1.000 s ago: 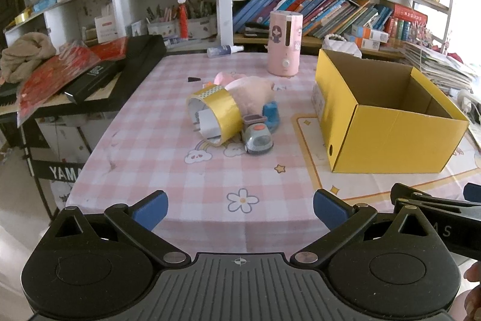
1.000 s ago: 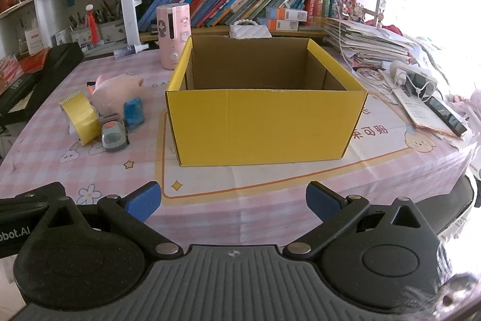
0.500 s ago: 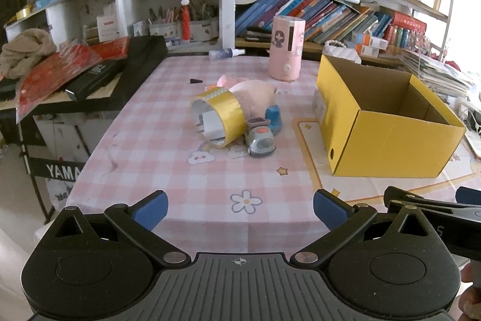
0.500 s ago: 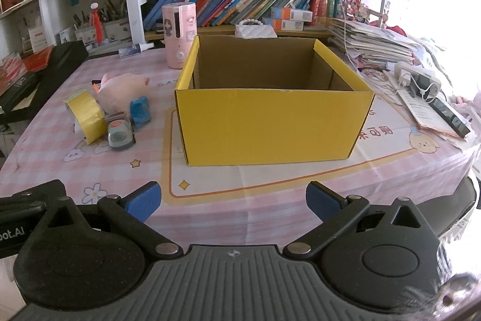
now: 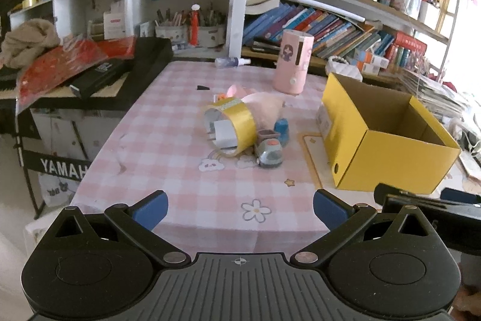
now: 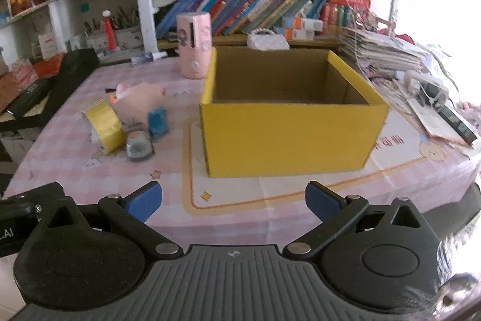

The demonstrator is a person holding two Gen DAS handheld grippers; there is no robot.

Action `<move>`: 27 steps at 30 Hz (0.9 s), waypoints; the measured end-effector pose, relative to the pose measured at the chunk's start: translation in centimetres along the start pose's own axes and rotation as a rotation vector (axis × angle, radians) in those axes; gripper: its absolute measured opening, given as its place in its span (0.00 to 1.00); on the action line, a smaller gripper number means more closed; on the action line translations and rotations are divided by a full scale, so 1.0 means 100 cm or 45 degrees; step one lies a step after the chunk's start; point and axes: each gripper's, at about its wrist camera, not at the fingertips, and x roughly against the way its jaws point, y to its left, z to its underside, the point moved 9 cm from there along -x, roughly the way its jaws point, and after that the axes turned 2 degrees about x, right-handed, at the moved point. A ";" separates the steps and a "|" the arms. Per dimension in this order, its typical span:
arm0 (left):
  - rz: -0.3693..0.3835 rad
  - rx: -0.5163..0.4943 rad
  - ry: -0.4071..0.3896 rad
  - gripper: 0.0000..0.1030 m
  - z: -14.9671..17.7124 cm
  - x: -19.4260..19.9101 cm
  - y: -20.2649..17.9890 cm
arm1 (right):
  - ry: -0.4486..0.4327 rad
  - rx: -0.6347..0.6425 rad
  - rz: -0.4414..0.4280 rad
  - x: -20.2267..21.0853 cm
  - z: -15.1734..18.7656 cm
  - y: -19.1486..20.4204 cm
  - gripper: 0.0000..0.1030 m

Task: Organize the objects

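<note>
Table [image 5: 168, 167] with pink checked cloth, seen from both wrist cameras. Left gripper [image 5: 240, 208] held low over the near edge, fingers spread wide, nothing between the blue pads [image 5: 150, 208]. Right gripper [image 6: 233, 200] held likewise over the near edge, fingers also spread wide and holding nothing.

Yellow box [image 6: 288, 134] stood open on the right part of the table, on a light mat with orange border [image 6: 270, 194]; inside looked bare as far as visible. Left of the box, well apart from both grippers, lay a small cluster: yellow tape roll [image 5: 237, 125] on its side, with a white piece inside its hole; pink plush toy [image 5: 264, 107] just behind it and touching; blue item [image 5: 282, 130] and small grey toy car [image 5: 269, 154] just beside the roll, toward the box. Could not tell what the blue item was.

Pink cylinder [image 5: 293, 65] stood upright behind the cluster, near the far corner of the box. Small spray bottle [image 5: 231, 61] lay at the far edge. Shelves with books [image 6: 255, 8] behind the table. Black keyboard [image 5: 90, 77] with red papers on the left side.
</note>
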 end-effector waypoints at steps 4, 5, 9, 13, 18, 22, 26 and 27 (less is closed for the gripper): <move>-0.001 0.079 0.003 1.00 0.001 0.002 0.016 | -0.027 0.023 -0.054 0.000 -0.007 0.014 0.83; -0.013 0.090 0.002 1.00 0.001 0.002 0.020 | -0.027 0.030 -0.066 -0.001 -0.008 0.018 0.78; -0.052 0.133 0.004 0.98 0.000 -0.001 0.034 | -0.027 0.060 -0.120 -0.006 -0.012 0.033 0.63; -0.073 0.151 0.005 0.93 -0.001 -0.008 0.042 | -0.053 0.078 -0.179 -0.011 -0.021 0.047 0.55; -0.103 0.166 -0.001 0.92 -0.010 -0.020 0.051 | -0.040 0.106 -0.286 -0.027 -0.031 0.065 0.37; -0.132 0.186 0.022 0.91 -0.014 -0.035 0.058 | 0.006 0.160 -0.333 -0.050 -0.035 0.081 0.35; -0.163 0.215 0.040 0.91 -0.019 -0.050 0.065 | 0.051 0.212 -0.355 -0.078 -0.040 0.092 0.35; -0.168 0.228 0.040 0.91 -0.021 -0.054 0.067 | 0.071 0.227 -0.361 -0.087 -0.041 0.095 0.35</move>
